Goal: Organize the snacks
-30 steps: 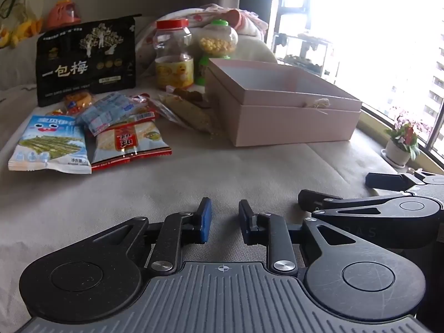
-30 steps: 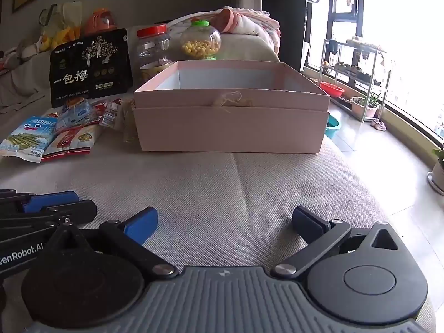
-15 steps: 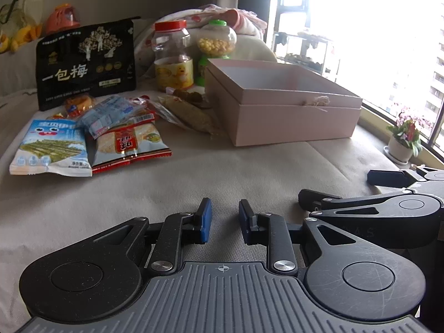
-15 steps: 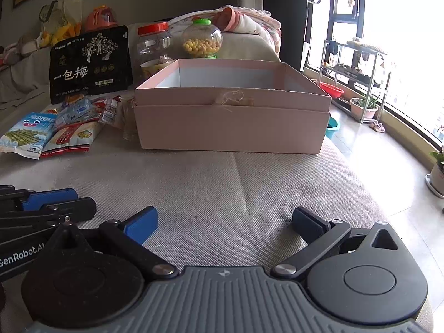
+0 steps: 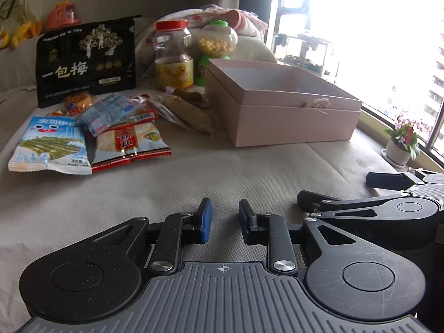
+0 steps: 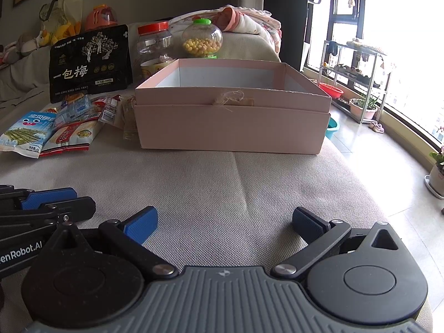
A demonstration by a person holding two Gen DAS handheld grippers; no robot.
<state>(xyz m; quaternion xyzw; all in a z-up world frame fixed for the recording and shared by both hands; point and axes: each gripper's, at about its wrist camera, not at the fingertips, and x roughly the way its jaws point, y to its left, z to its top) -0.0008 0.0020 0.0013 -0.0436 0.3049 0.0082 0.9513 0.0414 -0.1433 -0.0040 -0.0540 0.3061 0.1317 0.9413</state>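
An open pink box (image 5: 288, 111) (image 6: 233, 116) stands on the beige cushion, empty as far as I see. Left of it lie several snack packets: a blue seaweed bag (image 5: 51, 145) (image 6: 23, 136), a red rice-cracker bag (image 5: 129, 143) (image 6: 70, 136), small blue packets (image 5: 111, 112). Behind stand a black plum bag (image 5: 87, 61) (image 6: 90, 62), a red-lidded jar (image 5: 173, 55) (image 6: 155, 47) and a green-lidded candy jar (image 5: 217, 43) (image 6: 202, 38). My left gripper (image 5: 223, 219) is narrowly open and empty, low over the cushion. My right gripper (image 6: 224, 222) is wide open and empty, beside it.
The cushion's right edge drops to a tiled floor with a potted flower (image 5: 402, 141) and a shoe rack (image 6: 355, 75) by the window. A blanket bundle (image 6: 244, 23) and soft toys (image 6: 58, 30) lie behind the snacks.
Both views have shifted slightly nearer the box and snacks. The jaws of both grippers have not changed.
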